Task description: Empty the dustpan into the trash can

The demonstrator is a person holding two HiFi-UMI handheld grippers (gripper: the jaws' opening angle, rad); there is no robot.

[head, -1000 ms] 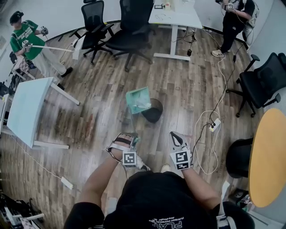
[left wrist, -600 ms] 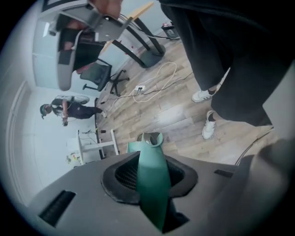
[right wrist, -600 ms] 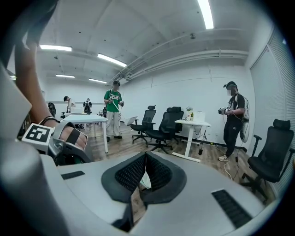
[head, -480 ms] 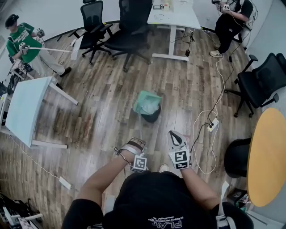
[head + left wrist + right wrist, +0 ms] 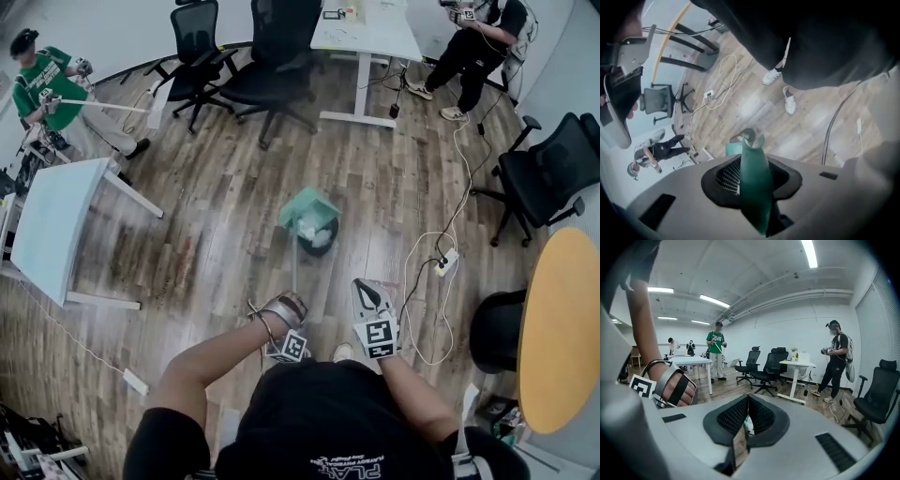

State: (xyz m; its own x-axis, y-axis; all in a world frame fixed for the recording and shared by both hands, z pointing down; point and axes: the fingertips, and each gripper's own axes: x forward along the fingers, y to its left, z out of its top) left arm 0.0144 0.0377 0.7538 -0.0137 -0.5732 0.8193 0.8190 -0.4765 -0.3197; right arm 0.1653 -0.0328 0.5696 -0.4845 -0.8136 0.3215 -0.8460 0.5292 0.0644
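Observation:
A teal long-handled dustpan (image 5: 307,210) hangs tipped over the black trash can (image 5: 322,247), with white scraps at its lip. Its thin handle (image 5: 293,272) runs down to my left gripper (image 5: 286,306). In the left gripper view the green handle (image 5: 754,187) sits between the jaws of that gripper (image 5: 752,173), which are opening but still hold it; the pan (image 5: 733,149) and can (image 5: 747,136) lie beyond. My right gripper (image 5: 366,289) hovers beside the left hand, shut with nothing in it (image 5: 747,405).
A white cable and power strip (image 5: 446,264) lie on the wood floor right of the can. A white desk (image 5: 52,230) stands left, a yellow round table (image 5: 562,328) right, black office chairs (image 5: 548,173) around. Other people (image 5: 42,84) stand at the room's far side.
The dustpan has swung from left of the can to over it and tipped mouth-down. My left hand rolled and sank toward my body. The right gripper stayed put.

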